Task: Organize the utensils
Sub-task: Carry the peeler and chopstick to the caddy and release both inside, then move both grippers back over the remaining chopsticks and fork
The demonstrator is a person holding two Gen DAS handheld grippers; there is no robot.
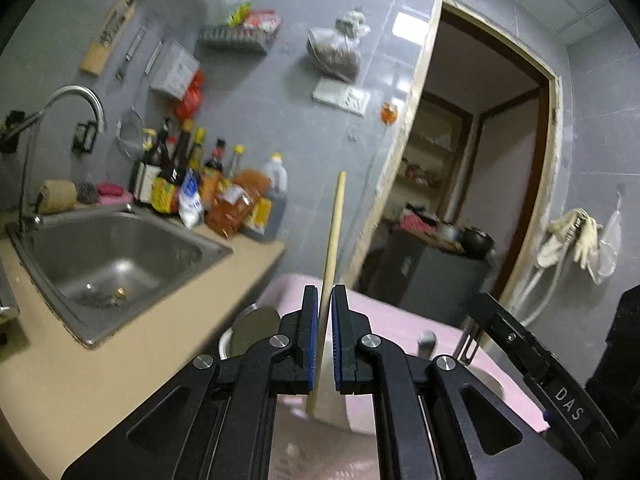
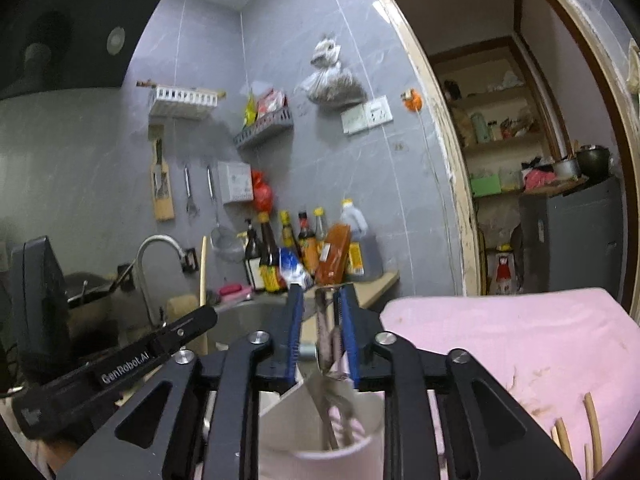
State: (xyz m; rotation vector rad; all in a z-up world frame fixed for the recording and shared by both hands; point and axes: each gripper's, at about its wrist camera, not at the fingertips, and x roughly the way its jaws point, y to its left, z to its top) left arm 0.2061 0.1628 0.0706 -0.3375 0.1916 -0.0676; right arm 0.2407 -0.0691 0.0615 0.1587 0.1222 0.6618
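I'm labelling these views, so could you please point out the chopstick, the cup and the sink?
chopstick [image 1: 335, 224], left wrist view, mid shaft.
cup [image 2: 340, 454], right wrist view, front wall.
sink [image 1: 120, 256], left wrist view, basin floor.

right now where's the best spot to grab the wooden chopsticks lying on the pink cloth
Take the wooden chopsticks near the ends showing at the lower right of the pink cloth, coming from above with the tongs across them. They lie flat and close together, so a pinch across the shafts should catch them; their far ends are cut off by the picture edge.
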